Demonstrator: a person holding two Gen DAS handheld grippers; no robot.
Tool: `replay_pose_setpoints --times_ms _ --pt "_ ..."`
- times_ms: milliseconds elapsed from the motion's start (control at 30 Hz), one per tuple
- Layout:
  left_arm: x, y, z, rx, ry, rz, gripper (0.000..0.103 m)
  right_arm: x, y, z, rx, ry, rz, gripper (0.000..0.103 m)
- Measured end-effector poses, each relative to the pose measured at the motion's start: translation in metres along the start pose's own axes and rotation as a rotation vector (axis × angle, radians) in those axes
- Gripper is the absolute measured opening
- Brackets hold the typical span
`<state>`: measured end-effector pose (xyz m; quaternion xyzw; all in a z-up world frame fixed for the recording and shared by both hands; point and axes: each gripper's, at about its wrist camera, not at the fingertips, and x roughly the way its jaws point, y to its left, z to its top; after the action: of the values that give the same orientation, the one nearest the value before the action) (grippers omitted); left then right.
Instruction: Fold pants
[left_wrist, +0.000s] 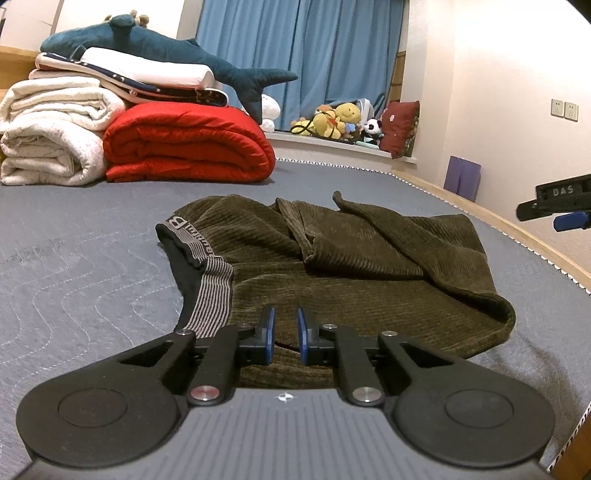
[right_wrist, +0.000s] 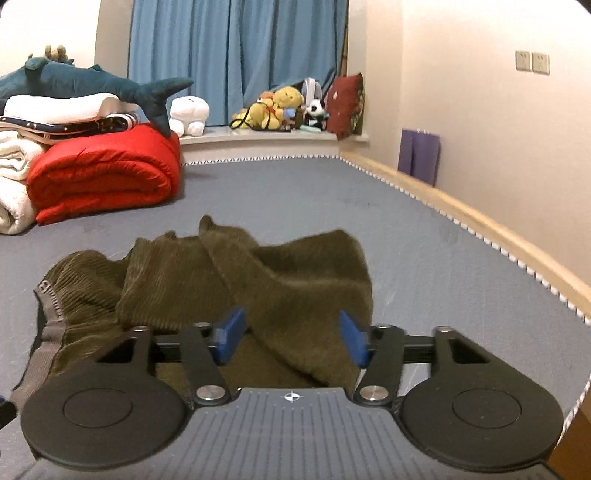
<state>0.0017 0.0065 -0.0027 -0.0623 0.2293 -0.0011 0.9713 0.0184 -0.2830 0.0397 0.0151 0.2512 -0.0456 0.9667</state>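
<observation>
Grey quilted bed (left_wrist: 74, 266) carries rumpled olive corduroy pants (left_wrist: 332, 266); left gripper (left_wrist: 286, 332) fingers pinched narrow on the near hem, likely anchoring it, right gripper (right_wrist: 291, 338) fingers wide, empty.

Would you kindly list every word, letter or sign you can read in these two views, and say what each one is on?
"DAS": raised letters on the right gripper, seen at the right edge of the left wrist view.
"B": large letter on the striped waistband of the pants; the smaller letters after it are too small to read.
Compass-like mark, no letters: on the left gripper.
Wall sockets: no readable markings.
</observation>
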Motion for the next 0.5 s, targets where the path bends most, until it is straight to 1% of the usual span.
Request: replay_pose_setpoints --times_ms 33,133,233,333,400,467,500 --pt "0.002 0.0 0.0 0.007 0.003 0.004 0.014 0.006 -0.003 0.001 -0.014 0.006 0.003 0.081" --pt "0.008 0.001 0.0 0.028 0.004 0.025 0.014 0.029 -0.006 -0.002 -0.077 0.036 0.011 0.081" --pt "0.012 0.005 0.0 0.009 0.005 0.03 0.014 0.054 -0.006 -0.009 -0.166 0.052 -0.012 0.081" --pt "0.018 0.011 0.001 -0.006 0.014 0.044 0.014 0.081 -0.008 -0.018 -0.209 0.108 -0.024 0.08" --pt "0.022 0.015 0.001 -0.021 0.02 0.054 0.014 0.093 -0.01 -0.021 -0.199 0.145 -0.02 0.078" --pt "0.026 0.02 0.002 -0.036 0.035 0.064 0.015 0.103 -0.01 -0.027 -0.181 0.196 -0.006 0.072" --pt "0.028 0.024 0.002 -0.047 0.04 0.068 0.015 0.107 -0.009 -0.029 -0.183 0.213 0.006 0.071"
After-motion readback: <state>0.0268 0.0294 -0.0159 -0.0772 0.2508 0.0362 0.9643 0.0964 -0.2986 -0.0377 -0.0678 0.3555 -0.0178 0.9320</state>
